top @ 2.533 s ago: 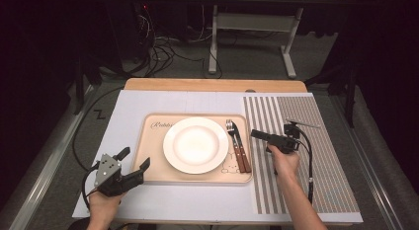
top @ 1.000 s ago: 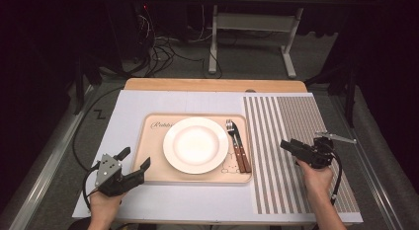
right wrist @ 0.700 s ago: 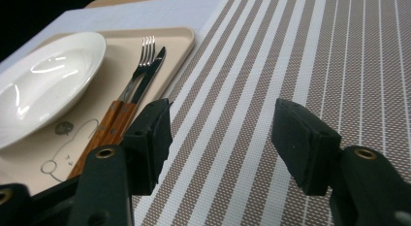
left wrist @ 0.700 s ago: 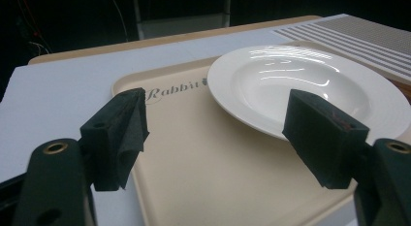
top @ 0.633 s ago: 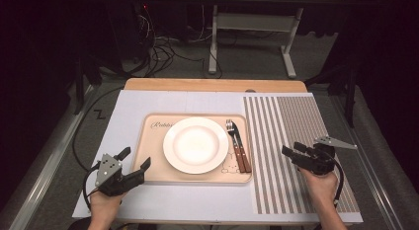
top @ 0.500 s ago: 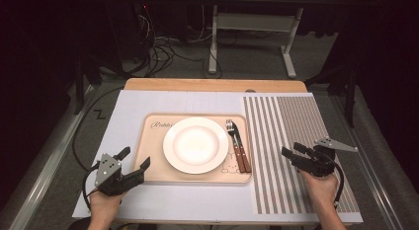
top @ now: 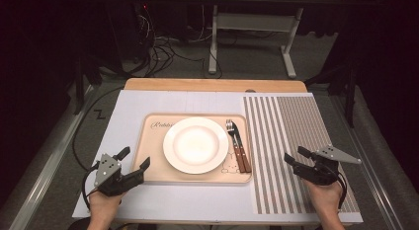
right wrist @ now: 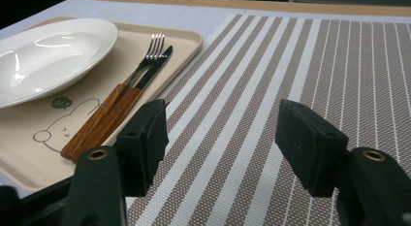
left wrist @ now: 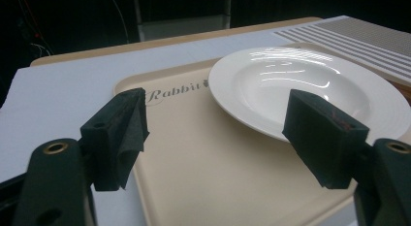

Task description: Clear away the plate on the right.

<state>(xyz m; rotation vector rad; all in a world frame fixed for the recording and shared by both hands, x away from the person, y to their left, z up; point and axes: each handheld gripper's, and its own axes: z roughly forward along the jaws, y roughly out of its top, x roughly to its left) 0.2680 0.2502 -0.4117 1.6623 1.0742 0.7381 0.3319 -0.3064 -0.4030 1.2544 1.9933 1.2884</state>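
The right gripper (top: 297,160) hovers over the striped placemat (top: 296,141), jaws apart and just opening, nothing between them. The fork (top: 232,141) and knife (top: 240,148) lie side by side on the beige tray (top: 153,166), right of the white plate (top: 196,144). The left gripper (top: 133,163) rests at the tray's near-left corner, jaws apart and empty.

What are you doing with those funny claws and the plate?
A person holds a gripper in each hand at a table. The left gripper rests open at the tray's near corner, facing the white plate. The right gripper sits over the striped mat; its fingers have just been opening, with nothing between them. A fork and knife lie side by side on the tray, right of the plate. Neither gripper holds anything.
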